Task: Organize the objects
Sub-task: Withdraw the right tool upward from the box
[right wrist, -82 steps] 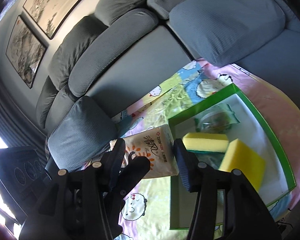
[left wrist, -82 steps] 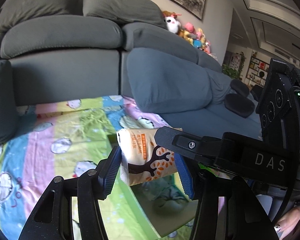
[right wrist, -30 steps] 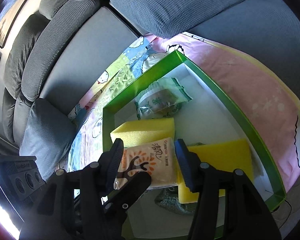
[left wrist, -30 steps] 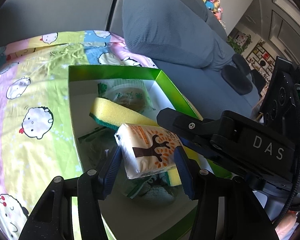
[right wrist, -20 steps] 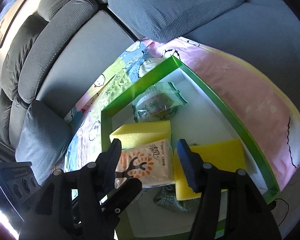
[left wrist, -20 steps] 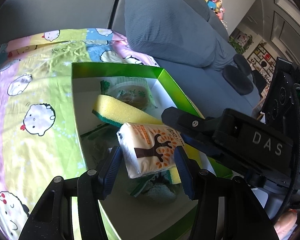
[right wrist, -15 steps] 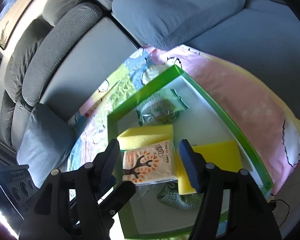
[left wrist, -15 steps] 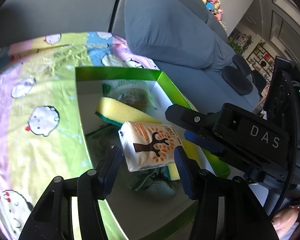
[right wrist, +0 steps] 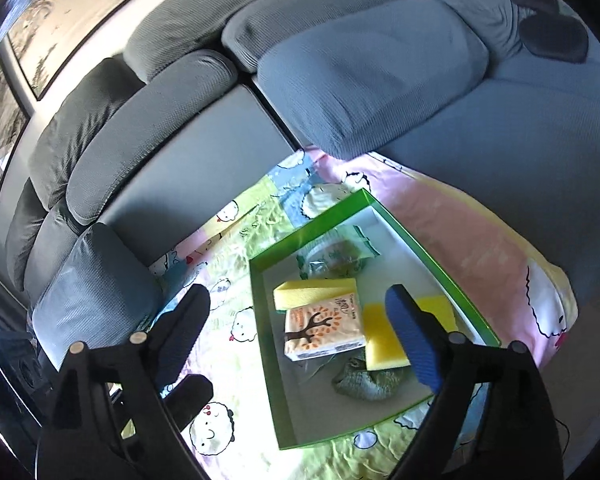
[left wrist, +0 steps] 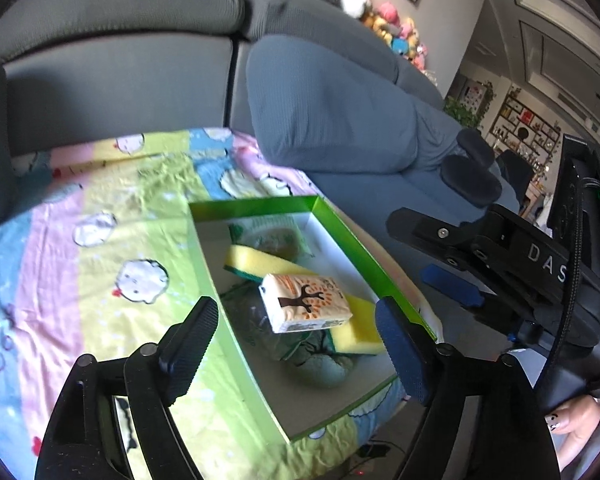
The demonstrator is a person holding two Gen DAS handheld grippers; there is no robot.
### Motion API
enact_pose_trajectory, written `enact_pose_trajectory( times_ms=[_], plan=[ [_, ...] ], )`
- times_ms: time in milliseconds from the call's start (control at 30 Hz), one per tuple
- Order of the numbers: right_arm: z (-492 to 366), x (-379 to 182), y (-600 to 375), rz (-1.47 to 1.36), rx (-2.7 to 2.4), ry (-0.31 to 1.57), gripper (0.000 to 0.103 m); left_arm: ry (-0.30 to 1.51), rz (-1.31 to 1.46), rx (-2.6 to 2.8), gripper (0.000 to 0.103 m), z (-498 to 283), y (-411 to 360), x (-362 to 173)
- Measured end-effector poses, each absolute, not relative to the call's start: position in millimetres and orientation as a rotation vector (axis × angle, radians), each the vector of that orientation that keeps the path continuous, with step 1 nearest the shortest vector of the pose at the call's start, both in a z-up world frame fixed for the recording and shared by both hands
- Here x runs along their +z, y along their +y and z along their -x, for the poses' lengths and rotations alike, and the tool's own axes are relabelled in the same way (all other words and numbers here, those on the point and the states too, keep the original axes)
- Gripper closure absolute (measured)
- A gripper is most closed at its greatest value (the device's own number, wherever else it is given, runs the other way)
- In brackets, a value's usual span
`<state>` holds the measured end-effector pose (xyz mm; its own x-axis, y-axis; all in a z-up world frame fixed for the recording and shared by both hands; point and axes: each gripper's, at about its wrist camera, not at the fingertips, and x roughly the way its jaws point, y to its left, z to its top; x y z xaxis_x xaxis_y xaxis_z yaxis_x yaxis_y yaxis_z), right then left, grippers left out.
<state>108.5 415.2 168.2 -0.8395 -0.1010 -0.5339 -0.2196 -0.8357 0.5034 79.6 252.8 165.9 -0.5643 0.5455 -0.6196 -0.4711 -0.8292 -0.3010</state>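
Both claws gape empty — left gripper (left wrist: 294, 334), right gripper (right wrist: 300, 322) — and the tissue pack (left wrist: 306, 302) (perched askew on two sponges (right wrist: 315, 293) in the green box (right wrist: 428, 258)) may slide off if nudged.

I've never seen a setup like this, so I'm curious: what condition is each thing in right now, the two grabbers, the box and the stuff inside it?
Left gripper: open, holding nothing.
Right gripper: open, holding nothing.
Green box: lidless, on the cartoon blanket.
Tissue pack: lying in the box, propped on the sponges.
Two yellow sponges: in the box.
Snack packet: sealed, at the box's far end.
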Motion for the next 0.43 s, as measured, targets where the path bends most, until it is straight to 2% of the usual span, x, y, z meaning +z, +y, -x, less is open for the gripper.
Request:
enact_pose_trajectory(
  times_ms=[167,433],
  plan=[
    [-115.8,173.3,402.1,0.851,2.823,0.823,0.008,-0.131,0.941,2.389,0.021,-89.5,239.9,177.4],
    [-120.3,173.2,388.0,0.854,2.764,0.755,0.006,-0.152,0.910,2.412,0.021,-96.8,217.0,181.6]
  ],
)
